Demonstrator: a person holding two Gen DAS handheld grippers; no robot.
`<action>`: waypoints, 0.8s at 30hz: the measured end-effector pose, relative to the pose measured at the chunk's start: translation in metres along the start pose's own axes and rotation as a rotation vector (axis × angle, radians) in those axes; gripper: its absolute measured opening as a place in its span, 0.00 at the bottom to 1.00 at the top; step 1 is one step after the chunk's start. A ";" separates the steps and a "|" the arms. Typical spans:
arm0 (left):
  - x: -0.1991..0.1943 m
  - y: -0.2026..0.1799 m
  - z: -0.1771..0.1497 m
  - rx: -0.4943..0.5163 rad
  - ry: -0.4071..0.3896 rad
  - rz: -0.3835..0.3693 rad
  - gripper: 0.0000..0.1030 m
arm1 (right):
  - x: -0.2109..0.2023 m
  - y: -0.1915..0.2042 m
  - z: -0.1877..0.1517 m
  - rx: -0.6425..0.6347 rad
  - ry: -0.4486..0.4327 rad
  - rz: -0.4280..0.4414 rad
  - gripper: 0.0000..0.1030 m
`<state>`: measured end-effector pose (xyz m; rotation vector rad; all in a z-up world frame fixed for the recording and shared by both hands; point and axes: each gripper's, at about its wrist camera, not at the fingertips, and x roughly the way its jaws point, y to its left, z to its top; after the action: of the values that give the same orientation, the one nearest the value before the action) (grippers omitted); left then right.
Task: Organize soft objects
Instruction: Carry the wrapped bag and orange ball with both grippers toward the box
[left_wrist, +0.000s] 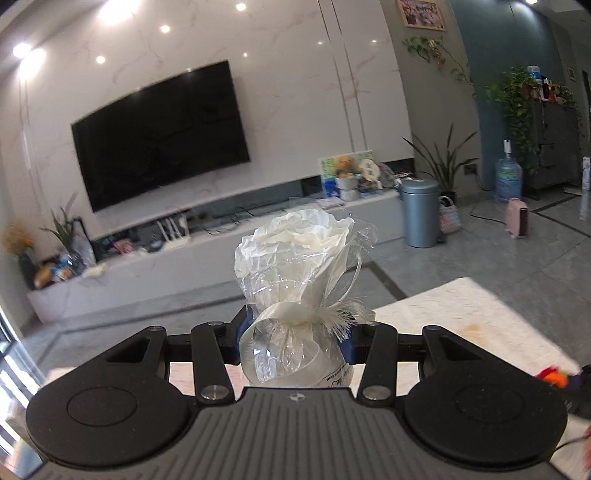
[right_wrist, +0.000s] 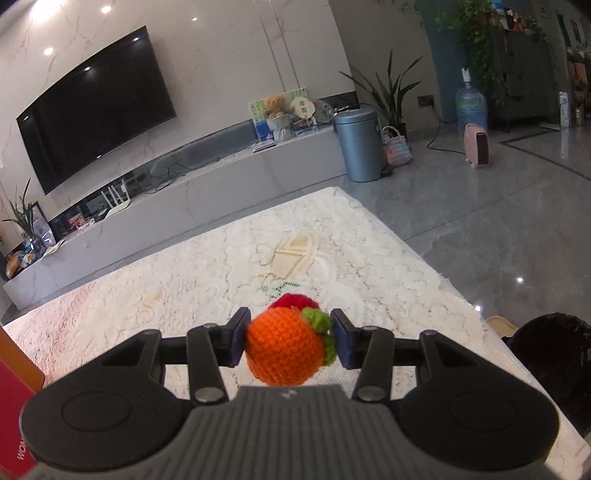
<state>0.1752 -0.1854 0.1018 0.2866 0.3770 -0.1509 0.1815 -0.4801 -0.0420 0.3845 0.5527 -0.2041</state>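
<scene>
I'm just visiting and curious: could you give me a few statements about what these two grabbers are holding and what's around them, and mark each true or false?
1. The left gripper is clamped on a white flower wrapped in clear film. True.
2. The right gripper is open with nothing in it. False: it is shut on an orange crocheted ball.
3. The ball has green yarn on one side. True.
4. The table has a bare wooden top. False: a cream lace cloth covers it.
5. The wall television is showing a picture. False: its screen is dark.
</scene>
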 end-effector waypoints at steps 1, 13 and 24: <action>-0.003 0.009 -0.004 0.010 -0.005 0.016 0.51 | 0.000 0.004 -0.001 -0.011 0.002 -0.004 0.45; -0.031 0.121 -0.050 -0.104 0.037 0.051 0.51 | -0.089 0.114 0.031 -0.381 -0.270 -0.077 0.45; -0.049 0.194 -0.083 -0.289 0.001 0.044 0.51 | -0.220 0.253 0.059 -0.533 -0.564 0.244 0.46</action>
<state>0.1401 0.0286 0.0952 0.0098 0.3879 -0.0517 0.0993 -0.2553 0.1996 -0.1313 -0.0106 0.0767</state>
